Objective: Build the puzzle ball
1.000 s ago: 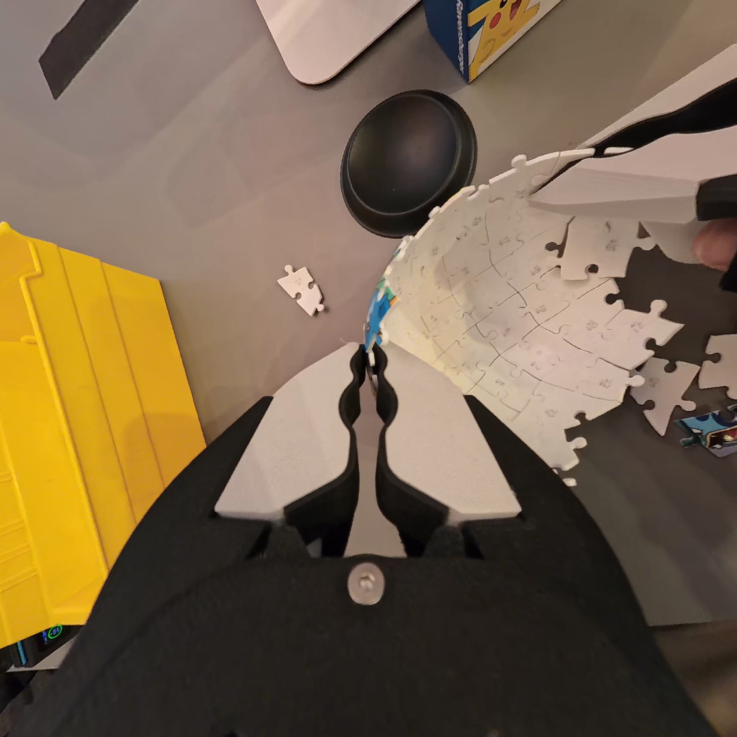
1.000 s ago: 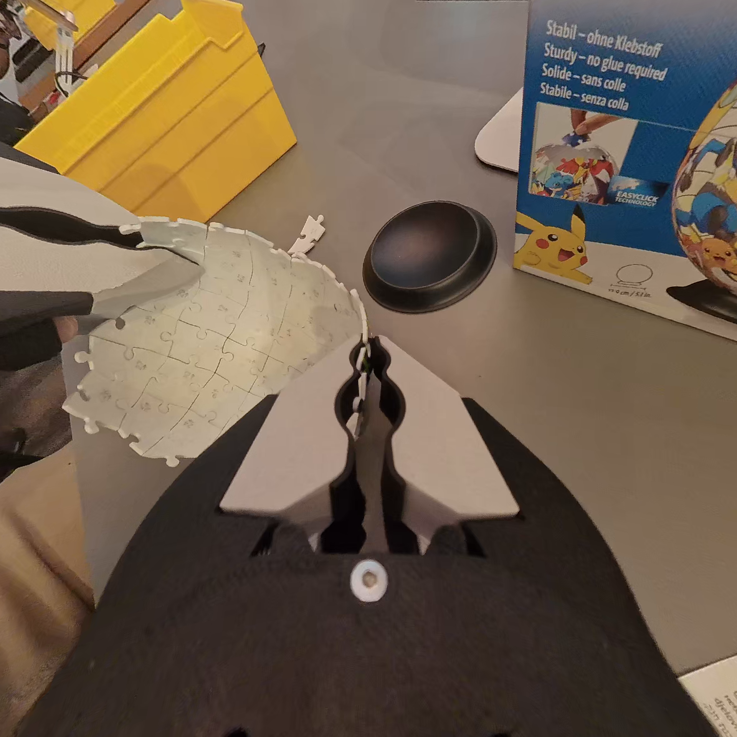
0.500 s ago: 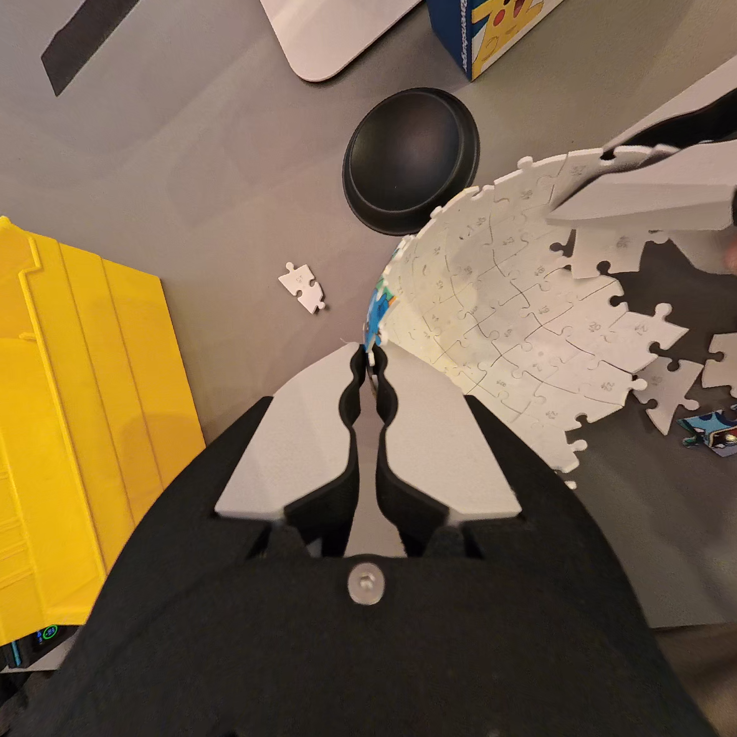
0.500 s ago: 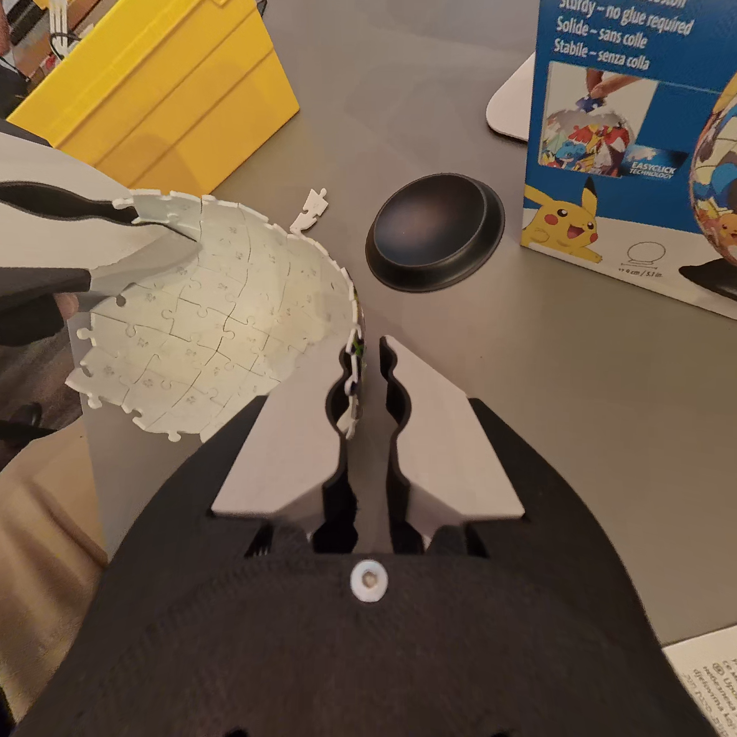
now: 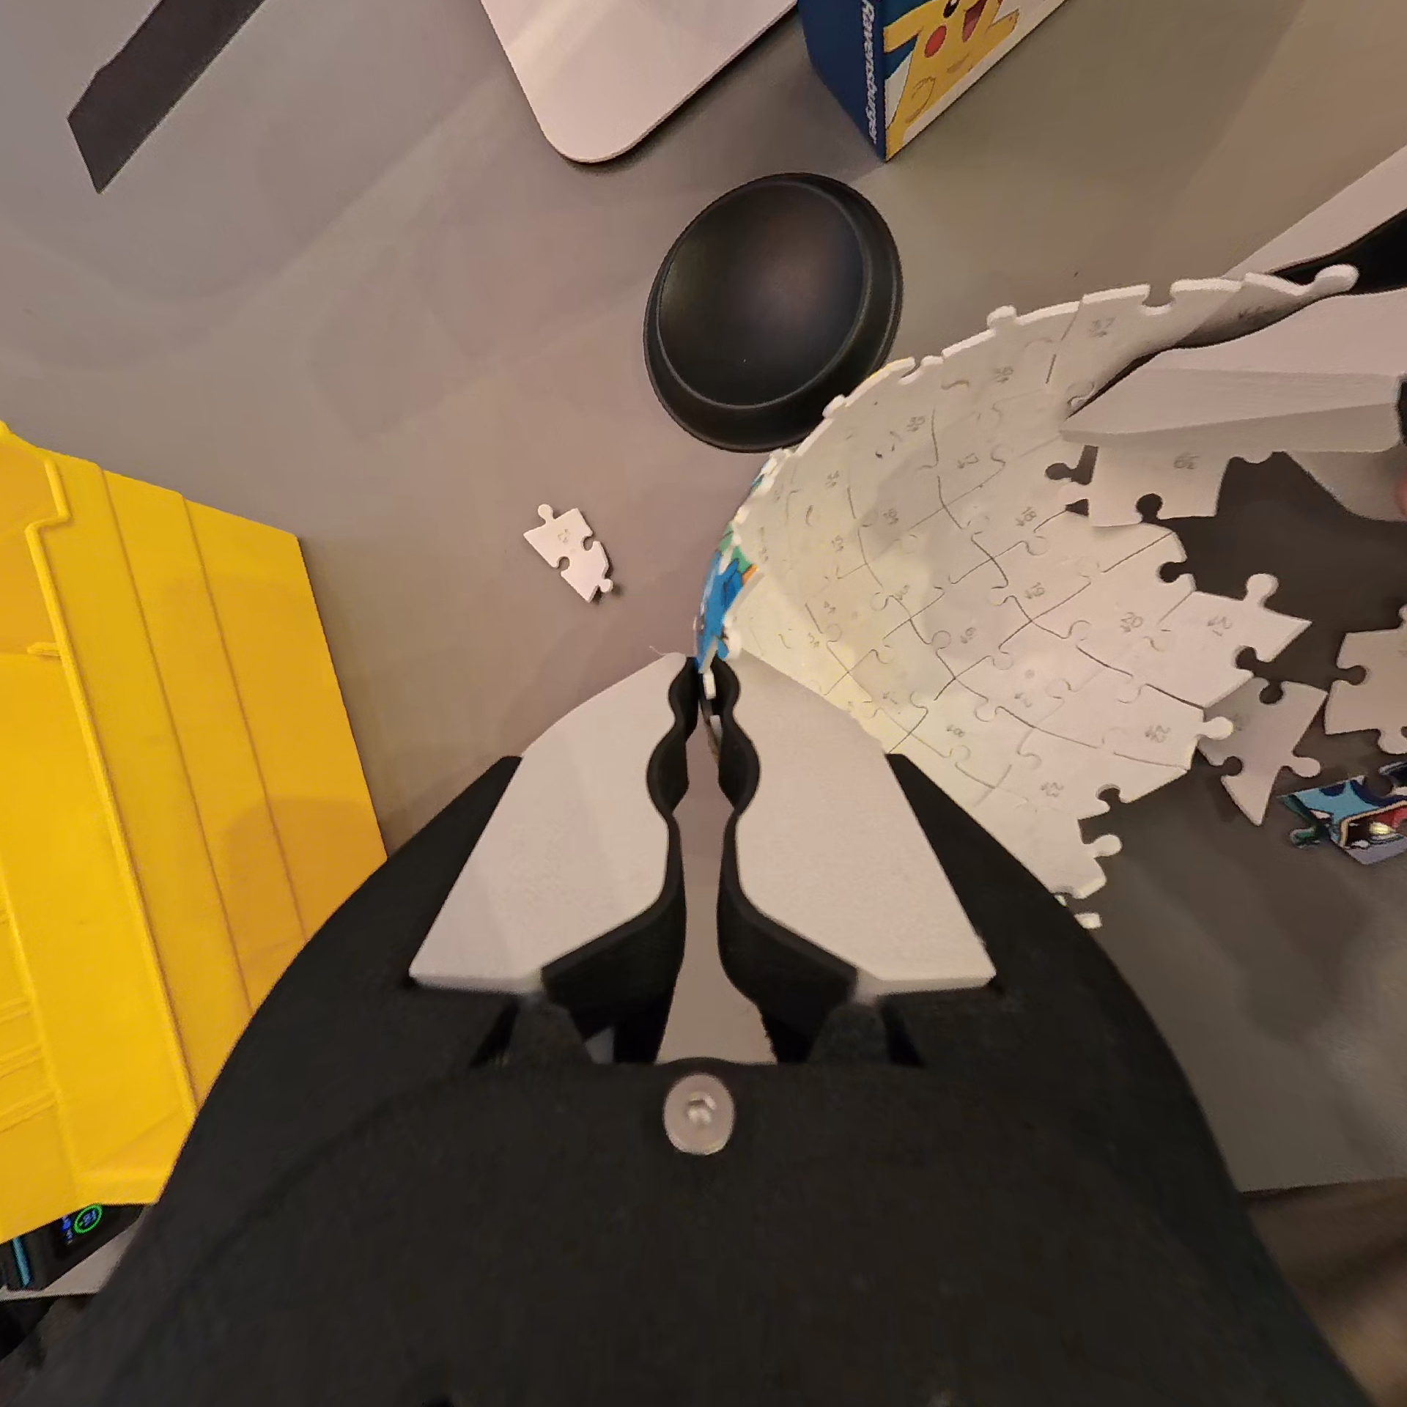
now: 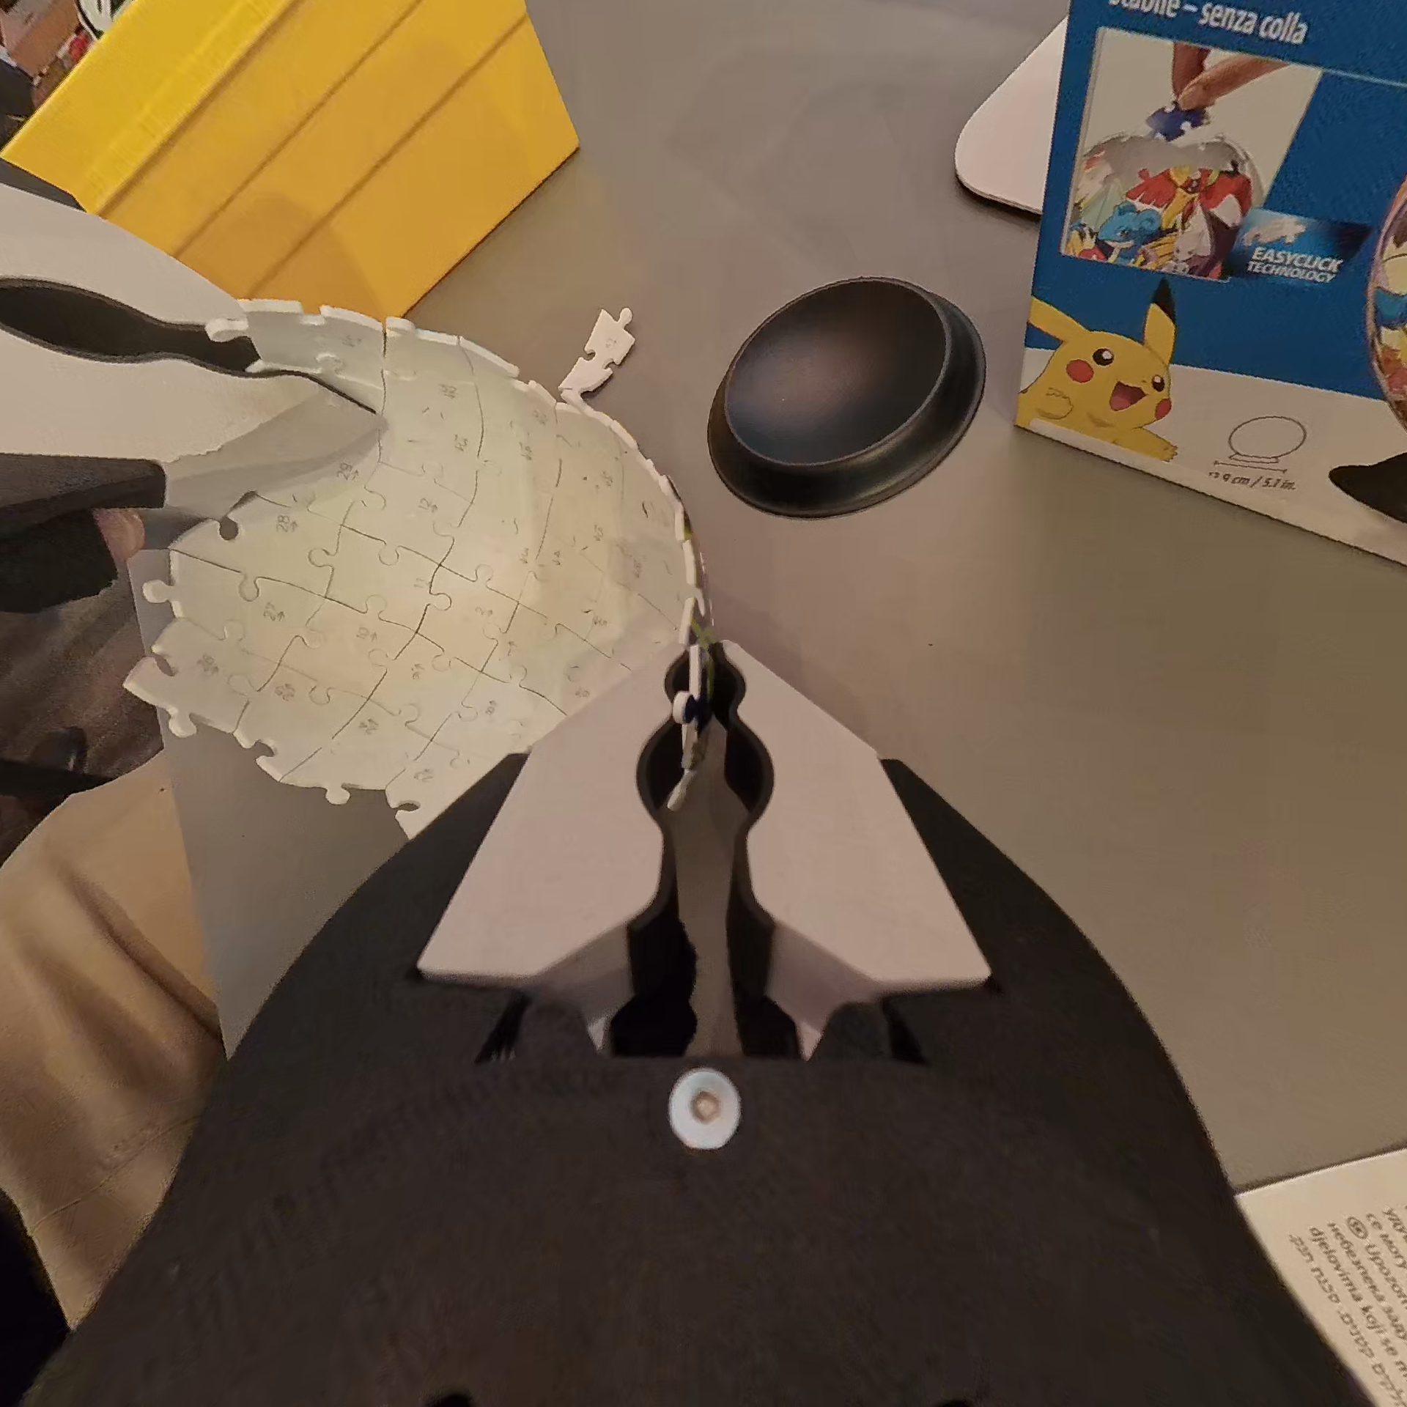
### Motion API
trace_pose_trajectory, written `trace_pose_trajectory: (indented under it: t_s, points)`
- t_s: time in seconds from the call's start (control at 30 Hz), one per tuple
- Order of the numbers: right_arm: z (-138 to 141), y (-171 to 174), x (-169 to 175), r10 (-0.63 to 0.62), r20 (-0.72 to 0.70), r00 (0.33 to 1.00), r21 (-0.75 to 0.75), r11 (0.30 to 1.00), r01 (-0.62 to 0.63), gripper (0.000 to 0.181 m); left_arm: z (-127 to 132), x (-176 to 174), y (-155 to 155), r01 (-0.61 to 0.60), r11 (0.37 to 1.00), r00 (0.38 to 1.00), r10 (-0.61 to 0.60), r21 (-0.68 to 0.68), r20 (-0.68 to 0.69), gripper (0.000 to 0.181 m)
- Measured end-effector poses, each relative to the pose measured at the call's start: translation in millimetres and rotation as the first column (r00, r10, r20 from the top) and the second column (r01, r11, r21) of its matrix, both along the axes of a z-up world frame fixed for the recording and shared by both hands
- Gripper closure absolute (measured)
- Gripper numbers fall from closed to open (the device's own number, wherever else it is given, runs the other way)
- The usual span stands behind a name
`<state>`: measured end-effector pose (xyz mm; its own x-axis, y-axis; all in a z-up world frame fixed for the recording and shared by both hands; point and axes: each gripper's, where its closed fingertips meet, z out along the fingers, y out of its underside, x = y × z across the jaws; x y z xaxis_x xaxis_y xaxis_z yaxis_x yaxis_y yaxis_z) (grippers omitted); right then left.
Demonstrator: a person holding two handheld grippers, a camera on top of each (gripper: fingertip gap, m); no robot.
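The half-built puzzle ball [image 5: 990, 594] is a white bowl-shaped shell seen from its numbered inside, with a coloured outer face at its edge. It is held up above the grey table. My left gripper [image 5: 704, 670] is shut on the shell's near rim. My right gripper [image 6: 700, 662] is shut on the opposite rim, with the edge pieces between its pads. The shell also shows in the right wrist view [image 6: 426, 579]. Each gripper shows in the other's view, the right [image 5: 1218, 320] and the left [image 6: 304, 381]. The black round stand [image 5: 769, 312] sits empty beyond the shell.
Two joined white pieces [image 5: 571, 552] lie left of the shell. More loose pieces [image 5: 1264, 746] lie at the right. A yellow bin [image 5: 152, 761] stands at the left. The blue puzzle box [image 6: 1218, 228] and a white base [image 5: 624, 61] stand at the back. A leaflet [image 6: 1340, 1256] lies near right. There is about 11 centimetres between the tips of the two grippers. The white base [image 5: 624, 61] lies around 20 centimetres away from my right fingertips.
My right gripper opened half a second ago, shifted along the rim and is shut on the shell again. My left gripper stayed shut, and the shell has turned slightly.
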<state>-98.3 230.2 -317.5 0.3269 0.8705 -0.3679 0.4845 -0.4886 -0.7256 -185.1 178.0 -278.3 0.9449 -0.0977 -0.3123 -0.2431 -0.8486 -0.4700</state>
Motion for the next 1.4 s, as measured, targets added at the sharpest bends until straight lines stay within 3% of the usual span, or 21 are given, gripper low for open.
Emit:
trace_pose_trajectory:
  t_s: [0.83, 0.93, 1.03, 1.23, 1.4]
  points:
    - [5, 8, -3, -0.051, -0.007, 0.999, 0.071, 0.996, 0.051, 0.181, -1, 1, 1, -0.002, 1.000, 1.000, 0.002, 0.004, 0.012, 0.179]
    - [3, 7, 0, -0.049, 0.013, 0.999, 0.071, 0.996, 0.048, 0.163, -1, 0, 0, -0.003, 1.000, 1.000, 0.003, 0.007, 0.014, 0.179]
    - [7, 4, 5, -0.040, 0.011, 0.999, 0.075, 0.996, 0.039, 0.165, -2, 0, 0, -0.005, 1.000, 1.000, 0.005, 0.010, 0.018, 0.179]
    - [5, -9, 20, -0.016, 0.045, 0.999, -0.008, 1.000, 0.017, 0.157, -2, 0, -1, -0.005, 1.000, 1.000, 0.005, 0.015, 0.024, 0.179]
    - [-10, -18, 23, -0.013, 0.084, 0.996, -0.097, 0.995, 0.022, 0.161, -2, 1, -2, -0.004, 1.000, 1.000, 0.003, 0.017, 0.031, 0.179]
